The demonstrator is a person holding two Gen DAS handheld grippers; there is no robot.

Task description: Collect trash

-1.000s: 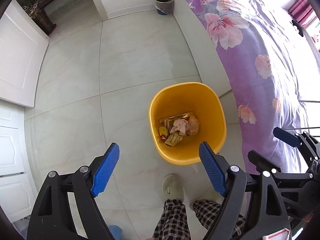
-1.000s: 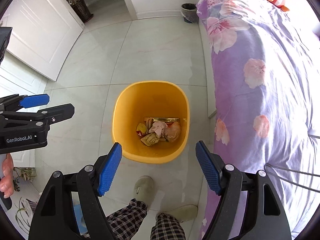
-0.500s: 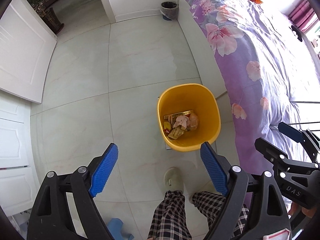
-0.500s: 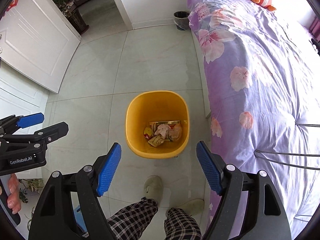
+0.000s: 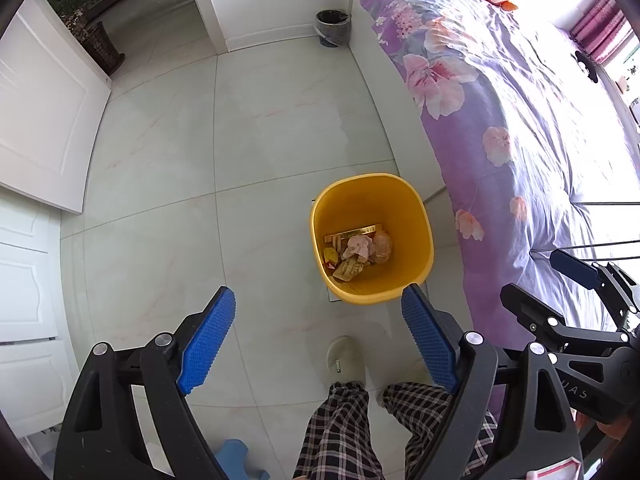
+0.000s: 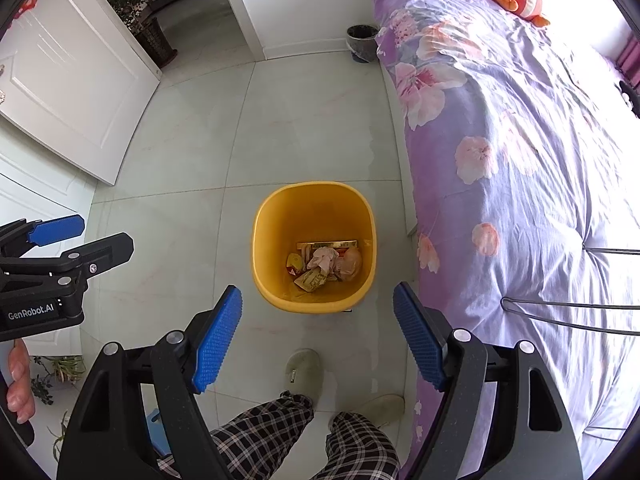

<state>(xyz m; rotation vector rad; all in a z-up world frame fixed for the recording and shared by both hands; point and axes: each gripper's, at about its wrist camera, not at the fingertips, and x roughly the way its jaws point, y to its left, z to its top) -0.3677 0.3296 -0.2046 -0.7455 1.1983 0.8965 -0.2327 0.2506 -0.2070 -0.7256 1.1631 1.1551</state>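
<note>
Yellow bin (image 6: 314, 208) is standing on the floor (image 6: 304, 128) beside the bed (image 6: 520, 160), holding wrappers (image 6: 324, 262). Left tool (image 5: 316, 336) and right tool (image 6: 318, 336) are hanging released, empty. Collection is apparently finishing; next, checking for leftover trash.

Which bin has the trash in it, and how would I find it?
Find the big purple flowered bed. On the floor tiles right beside it stands the yellow bin, with wrappers and crumpled paper at the bottom. The other bin, small and dark, sits far off by the wall.
</note>
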